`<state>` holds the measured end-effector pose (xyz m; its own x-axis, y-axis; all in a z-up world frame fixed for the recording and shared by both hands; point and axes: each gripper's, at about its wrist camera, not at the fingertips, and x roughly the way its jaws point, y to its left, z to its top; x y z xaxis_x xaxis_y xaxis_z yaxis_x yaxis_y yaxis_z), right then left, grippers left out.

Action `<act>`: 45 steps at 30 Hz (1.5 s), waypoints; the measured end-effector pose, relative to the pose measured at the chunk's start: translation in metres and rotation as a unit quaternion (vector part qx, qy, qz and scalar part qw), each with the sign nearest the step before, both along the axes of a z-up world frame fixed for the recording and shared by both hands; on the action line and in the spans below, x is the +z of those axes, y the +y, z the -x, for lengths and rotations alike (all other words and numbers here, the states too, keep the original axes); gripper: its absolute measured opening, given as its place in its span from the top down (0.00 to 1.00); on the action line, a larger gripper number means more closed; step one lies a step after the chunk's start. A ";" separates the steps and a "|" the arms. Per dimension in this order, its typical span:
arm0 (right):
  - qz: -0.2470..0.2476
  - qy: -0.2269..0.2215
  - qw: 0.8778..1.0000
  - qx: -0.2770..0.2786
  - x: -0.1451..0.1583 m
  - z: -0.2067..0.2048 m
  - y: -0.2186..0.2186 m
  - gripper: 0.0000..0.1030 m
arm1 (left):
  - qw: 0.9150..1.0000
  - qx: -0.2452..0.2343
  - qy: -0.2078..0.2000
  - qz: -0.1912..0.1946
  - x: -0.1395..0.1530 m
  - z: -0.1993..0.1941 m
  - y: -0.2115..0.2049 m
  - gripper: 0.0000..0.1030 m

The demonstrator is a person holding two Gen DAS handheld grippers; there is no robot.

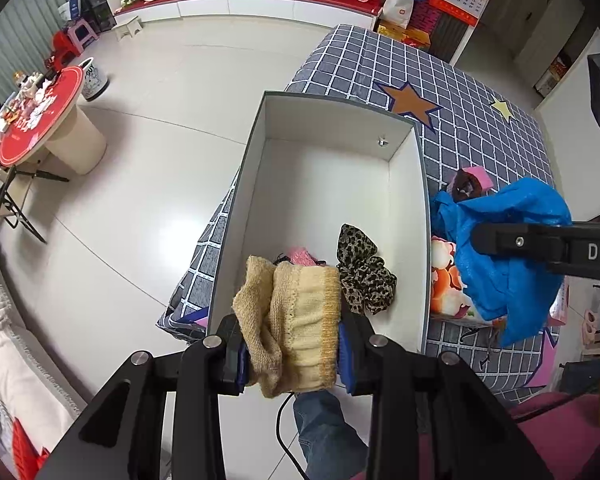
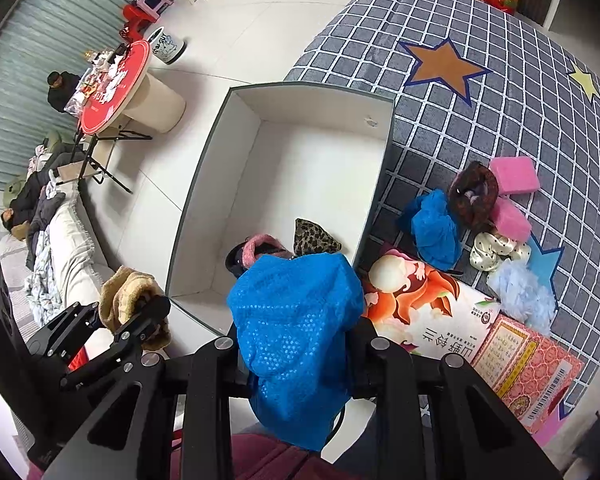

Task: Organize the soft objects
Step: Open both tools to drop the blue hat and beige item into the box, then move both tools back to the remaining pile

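Two soft bundles: beige knit point(image 1: 296, 328), blue mesh point(image 2: 296, 344)

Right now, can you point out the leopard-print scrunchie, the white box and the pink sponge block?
leopard-print scrunchie point(image 1: 364, 276), left wrist view, middle of its fabric.
white box point(image 1: 414, 184), left wrist view, inside of its right wall.
pink sponge block point(image 2: 514, 176), right wrist view, its top face.

Beige-and-cream knit point(image 1: 296, 328), blue mesh cloth point(image 2: 296, 344), leopard-print scrunchie point(image 1: 364, 276), white box point(image 1: 332, 184), grey checked mat point(image 2: 500, 120).
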<state>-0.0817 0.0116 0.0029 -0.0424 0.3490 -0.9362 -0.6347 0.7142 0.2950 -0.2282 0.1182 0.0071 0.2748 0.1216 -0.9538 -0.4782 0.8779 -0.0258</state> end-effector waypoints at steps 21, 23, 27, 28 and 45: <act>-0.011 -0.002 1.000 0.008 0.006 -0.019 0.040 0.57 | 0.999 -0.026 -0.011 -0.026 0.004 -0.035 0.008 0.31; -0.018 0.001 1.000 0.001 0.007 -0.021 0.042 0.22 | 0.999 -0.027 -0.017 -0.020 0.004 -0.037 0.010 0.17; -0.039 0.012 0.999 -0.023 0.010 -0.028 0.033 0.15 | 0.999 -0.008 -0.030 0.034 -0.002 -0.038 0.019 0.09; -0.037 0.015 0.999 -0.029 0.011 -0.031 0.030 0.15 | 0.998 -0.003 -0.033 0.044 -0.003 -0.038 0.020 0.05; 0.004 0.029 0.961 -0.275 0.018 -0.130 -0.181 0.15 | 0.985 -0.171 -0.013 0.029 0.007 -0.153 -0.069 0.00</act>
<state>0.0484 -0.1695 0.0210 0.0941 0.3269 -0.9404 -0.1437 0.9391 0.3121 -0.0754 0.0488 0.0144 0.3141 -0.0369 -0.9487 -0.1539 0.9840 -0.0893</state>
